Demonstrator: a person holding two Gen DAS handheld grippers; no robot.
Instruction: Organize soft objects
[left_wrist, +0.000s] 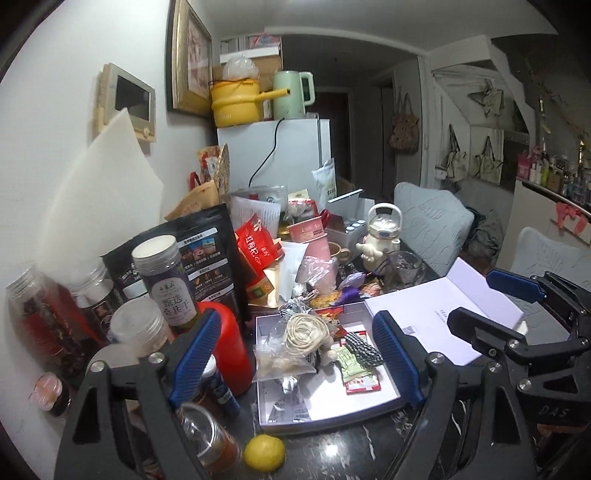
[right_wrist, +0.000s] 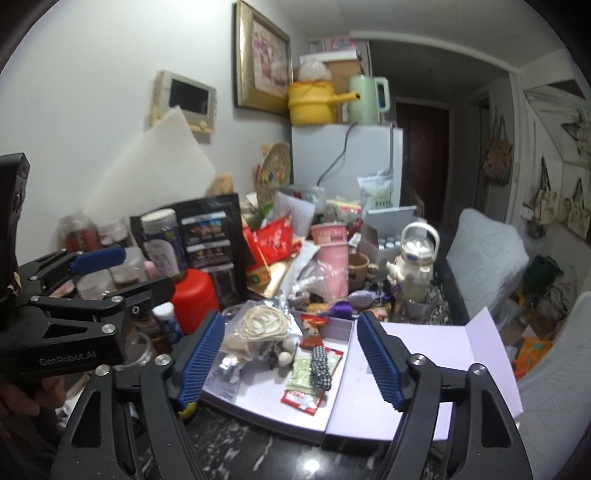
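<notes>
An open white box (left_wrist: 325, 410) (right_wrist: 258, 400) lies on the dark table. In it are a clear bag with a coil of cream cord (left_wrist: 304, 330) (right_wrist: 260, 325), a black-and-white checked cloth strip (left_wrist: 360, 347) (right_wrist: 319, 367), a small plush piece (left_wrist: 330, 354) (right_wrist: 284, 356) and flat sachets (left_wrist: 360, 382) (right_wrist: 301, 400). My left gripper (left_wrist: 295, 362) is open and empty above the box's near half. My right gripper (right_wrist: 291, 363) is open and empty above the box. It also shows at the right of the left wrist view (left_wrist: 491, 302).
The box lid (left_wrist: 443, 310) (right_wrist: 436, 369) lies open to the right. A red canister (left_wrist: 231, 347) (right_wrist: 194, 291), jars (left_wrist: 162, 280), a black pouch (left_wrist: 207, 254), pink cups (left_wrist: 316, 240), a white kettle (left_wrist: 382, 229) and a lemon (left_wrist: 264, 452) crowd the table. Grey cushions (left_wrist: 432, 221) lie right.
</notes>
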